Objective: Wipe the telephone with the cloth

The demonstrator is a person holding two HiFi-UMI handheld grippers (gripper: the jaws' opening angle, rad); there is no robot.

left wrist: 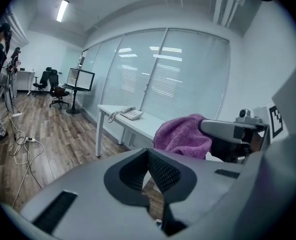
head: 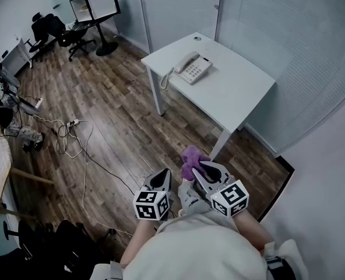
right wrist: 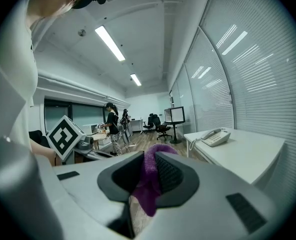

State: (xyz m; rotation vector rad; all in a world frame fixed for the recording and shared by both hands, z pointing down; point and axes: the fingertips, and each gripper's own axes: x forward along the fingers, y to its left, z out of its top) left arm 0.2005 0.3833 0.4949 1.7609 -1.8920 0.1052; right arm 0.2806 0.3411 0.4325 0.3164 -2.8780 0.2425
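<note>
Wood floor (head: 120, 109) lies between you and the white table (head: 242, 98). Cables (head: 73, 134) trail left of the table. The tabletop hides its far legs. The telephone (head: 191, 67) sits on the table, well apart from your right gripper (head: 203, 168), which is clamped on the purple cloth (head: 191, 158). Your left gripper (head: 162, 177) is closed and empty.

telephone (head: 190, 67) on table (head: 242, 95), cloth (head: 190, 157) in right tool (head: 204, 168), left tool (head: 162, 177) beside it

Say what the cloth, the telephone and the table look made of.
Cloth: purple terry-like fabric, with a fuzzy nap and soft folds.
Telephone: likely moulded plastic, off-white and smooth.
Table: probably a laminate top, matte white and flat; the legs look like painted metal.
</note>
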